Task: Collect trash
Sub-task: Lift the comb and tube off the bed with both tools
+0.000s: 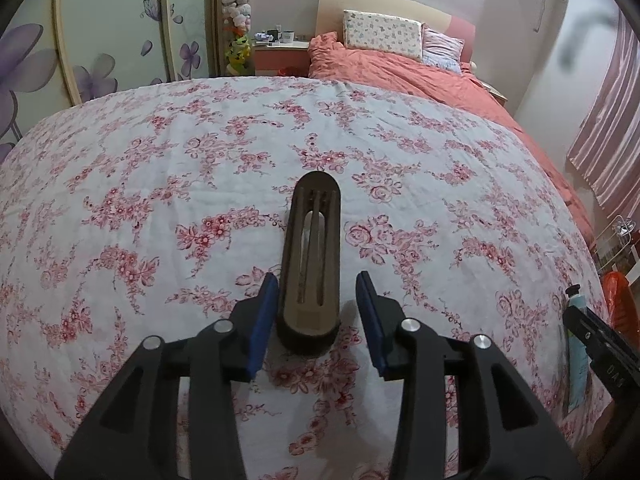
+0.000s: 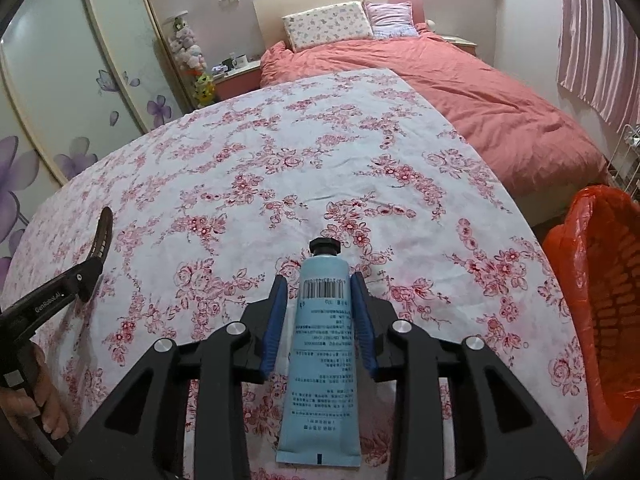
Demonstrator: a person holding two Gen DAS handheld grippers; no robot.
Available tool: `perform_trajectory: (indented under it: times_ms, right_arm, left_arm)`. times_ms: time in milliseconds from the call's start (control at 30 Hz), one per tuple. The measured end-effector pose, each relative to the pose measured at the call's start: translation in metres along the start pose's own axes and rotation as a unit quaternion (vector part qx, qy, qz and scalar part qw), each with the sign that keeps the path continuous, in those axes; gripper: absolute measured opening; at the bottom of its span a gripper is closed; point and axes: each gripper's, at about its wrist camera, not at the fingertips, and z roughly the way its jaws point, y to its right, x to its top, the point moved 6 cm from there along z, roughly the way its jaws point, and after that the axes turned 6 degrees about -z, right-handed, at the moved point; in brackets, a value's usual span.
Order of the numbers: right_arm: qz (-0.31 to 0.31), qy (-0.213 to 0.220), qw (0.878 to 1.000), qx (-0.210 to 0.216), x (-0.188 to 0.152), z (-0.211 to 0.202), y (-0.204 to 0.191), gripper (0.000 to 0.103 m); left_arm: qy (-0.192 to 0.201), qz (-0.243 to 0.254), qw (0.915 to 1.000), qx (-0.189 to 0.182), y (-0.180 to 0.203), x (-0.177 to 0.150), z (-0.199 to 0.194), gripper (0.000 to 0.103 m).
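A brown slotted hair clip lies on the floral cloth, pointing away from me. My left gripper is open with its blue pads on either side of the clip's near end, gaps on both sides. A light blue tube with a black cap lies between the pads of my right gripper, which is open, pads close beside the tube but apart from it. The clip and left gripper also show at the left of the right wrist view; the tube shows at the right of the left wrist view.
A table covered in a white cloth with red flowers holds both items. A basket lined with an orange bag stands beside the table's right edge. A bed with a salmon cover lies beyond. Wardrobe doors stand at the left.
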Motion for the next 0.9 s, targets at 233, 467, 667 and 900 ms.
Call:
perform_trajectory:
  times_ms: [233,467,667,900]
  right_arm:
    - [0.001,0.000,1.000,-0.007,0.000,0.001,0.000,0.028]
    - [0.010,0.004,1.000,0.003,0.000,-0.002,-0.001,0.027]
    - [0.009,0.022,1.000,0.013,0.003,-0.014,-0.002,0.027]
    - [0.003,0.005,1.000,0.007,-0.002,-0.006,-0.002,0.027]
  left_arm:
    - [0.007,0.001,1.0000,0.003,0.004,0.000,0.001,0.033]
    - [0.006,0.000,1.0000,0.000,0.003,-0.005,-0.004,0.033]
    - [0.014,0.000,0.9999,-0.005,0.003,-0.005,-0.011,0.032]
    - [-0.001,0.000,1.0000,0.001,0.005,-0.010,-0.010,0.032]
